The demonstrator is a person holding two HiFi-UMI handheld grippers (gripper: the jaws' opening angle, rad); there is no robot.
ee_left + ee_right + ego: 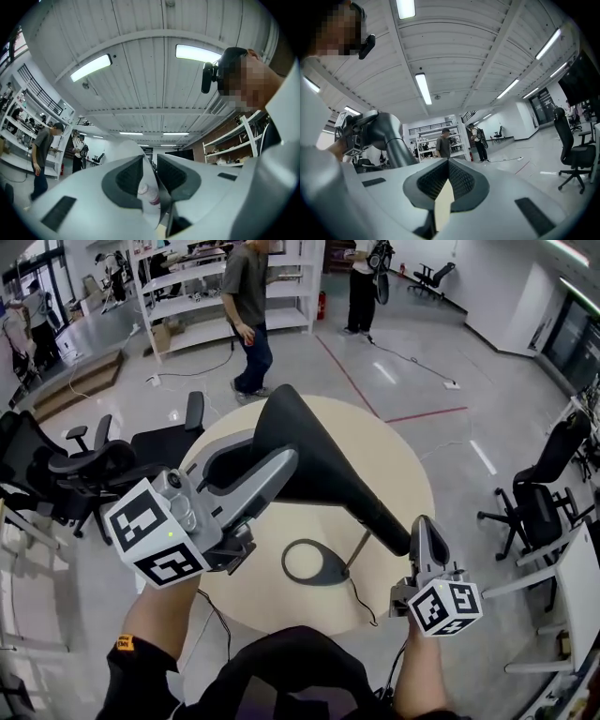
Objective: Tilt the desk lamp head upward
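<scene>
A black desk lamp stands on a round beige table (405,465). Its oval base (314,562) is near the front edge, and a thin stem (357,549) rises to a long black head (328,470) slanting up to the back left. My left gripper (272,454) is shut on the upper end of the head. In the left gripper view the gripper (151,165) points at the ceiling with the head's pale edge (127,151) pinched between its pads. My right gripper (424,527) stands shut and empty just right of the head's lower end. The right gripper view shows that gripper (448,165) with the dark lamp body (391,138) at its left.
The lamp's cable (361,601) runs off the table's front edge. Black office chairs stand left (84,465) and right (539,493) of the table. A white desk edge (581,587) is at far right. Two people (248,306) stand by white shelves at the back.
</scene>
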